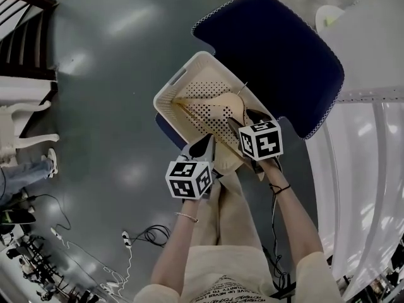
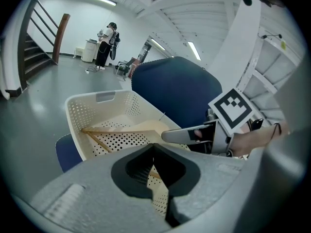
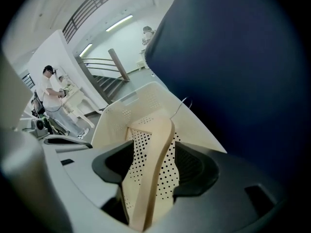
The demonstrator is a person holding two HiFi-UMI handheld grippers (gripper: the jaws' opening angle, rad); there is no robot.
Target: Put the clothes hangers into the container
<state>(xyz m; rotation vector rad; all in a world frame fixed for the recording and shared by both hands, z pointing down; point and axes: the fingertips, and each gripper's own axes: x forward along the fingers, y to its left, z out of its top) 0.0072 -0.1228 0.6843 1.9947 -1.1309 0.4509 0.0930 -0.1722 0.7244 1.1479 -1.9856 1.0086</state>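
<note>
Two hand-held tools work at one cream perforated basket [image 2: 82, 111], seen at the centre of the head view. The left tool [image 2: 159, 176] is clenched at the basket's near rim, with only a thin strip of dotted wall between its pads. The right tool [image 3: 154, 166] stands released, its jaws wide apart. A pale wooden hanger [image 3: 155, 144] runs up between them, and neither pad presses on it. That hanger lies inside the basket, across its dotted floor. It has a broad, curved shoulder of light wood, and a thin wire hook [image 3: 181, 105] rises at its far end toward the basket's right wall. Slim wooden bars [image 2: 116, 130] meet at a corner near the left wall. Whether they belong to the same hanger or to a second one cannot be told. Behind the basket, at upper right, is one large dark blue cushion [image 1: 271, 49] edged in white stitching. A grey glossy floor [image 1: 113, 62] spreads to the left. A dark-railed staircase [image 2: 43, 38] and one standing person [image 2: 106, 45] are far off at the upper left of the left gripper view.
</note>
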